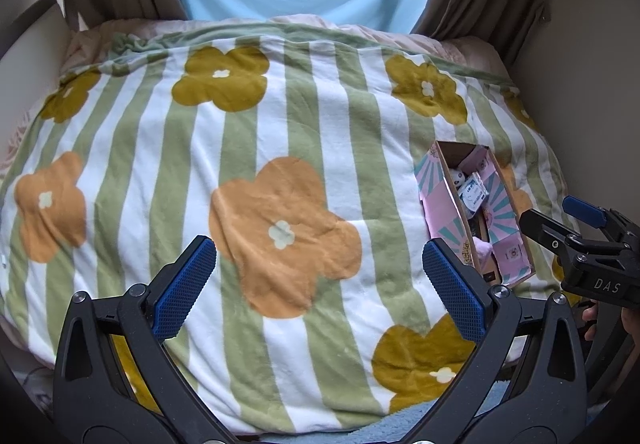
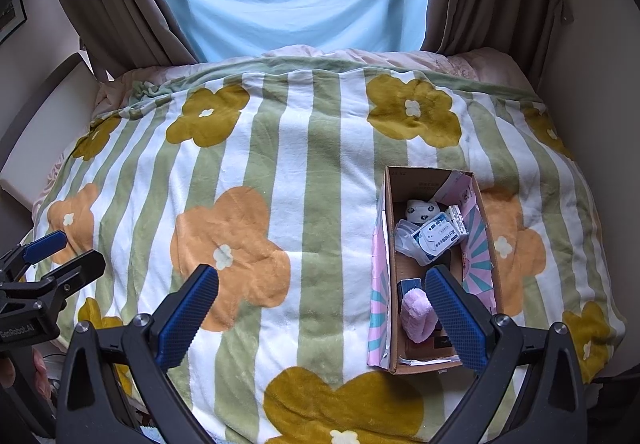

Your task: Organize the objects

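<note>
On the green-striped floral fleece blanket (image 2: 280, 172), we are hovering both grippers, left gripper (image 1: 320, 284) and right gripper (image 2: 322, 318), spread and empty. The pink-wrapped open cardboard box (image 2: 386, 212), at four o'clock, is holding the sorted items; we judge nothing loose is remaining.

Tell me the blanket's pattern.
Green and white stripes with big orange and mustard flowers; blanket, right wrist view.

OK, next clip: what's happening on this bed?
A person holds two grippers over a flowered striped blanket. Both the left gripper and the right gripper are open and hold nothing. A cardboard box on the blanket holds small packets, a white pack and a pink plush item.
</note>
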A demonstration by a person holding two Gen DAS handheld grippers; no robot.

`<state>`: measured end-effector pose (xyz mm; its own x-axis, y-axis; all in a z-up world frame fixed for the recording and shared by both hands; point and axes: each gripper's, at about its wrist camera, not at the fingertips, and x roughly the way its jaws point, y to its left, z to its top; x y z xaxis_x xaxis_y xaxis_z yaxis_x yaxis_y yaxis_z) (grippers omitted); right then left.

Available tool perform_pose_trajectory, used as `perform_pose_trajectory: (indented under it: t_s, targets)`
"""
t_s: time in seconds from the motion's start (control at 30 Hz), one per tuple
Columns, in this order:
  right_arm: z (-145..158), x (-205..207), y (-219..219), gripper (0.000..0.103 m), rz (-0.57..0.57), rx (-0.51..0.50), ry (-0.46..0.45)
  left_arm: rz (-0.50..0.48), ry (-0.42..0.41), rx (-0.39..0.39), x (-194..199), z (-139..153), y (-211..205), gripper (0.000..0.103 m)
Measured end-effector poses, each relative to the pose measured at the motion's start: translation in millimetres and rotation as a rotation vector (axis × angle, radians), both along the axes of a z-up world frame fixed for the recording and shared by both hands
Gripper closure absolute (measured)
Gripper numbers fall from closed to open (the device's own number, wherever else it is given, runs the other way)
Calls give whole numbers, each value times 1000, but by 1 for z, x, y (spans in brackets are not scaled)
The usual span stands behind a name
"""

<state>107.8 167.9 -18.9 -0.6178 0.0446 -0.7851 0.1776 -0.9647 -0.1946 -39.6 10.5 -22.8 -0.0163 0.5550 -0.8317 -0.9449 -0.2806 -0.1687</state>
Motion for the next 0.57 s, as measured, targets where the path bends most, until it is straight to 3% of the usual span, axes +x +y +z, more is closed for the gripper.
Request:
perform_pose_trajectory:
  t_s: [0.13,0.27,0.43,0.57]
  targets:
    - [0,0,0,0,0,1,0,1,5,5,0,1,0,0]
    - [0,0,0,0,1,0,0,13,61,30,4,9,0,0]
    - [0,0,0,0,0,1,1,82,116,29,3,12,-2,0]
    - [-2,1,-1,0,0,1,0,95,79,42,-4,9,-5,0]
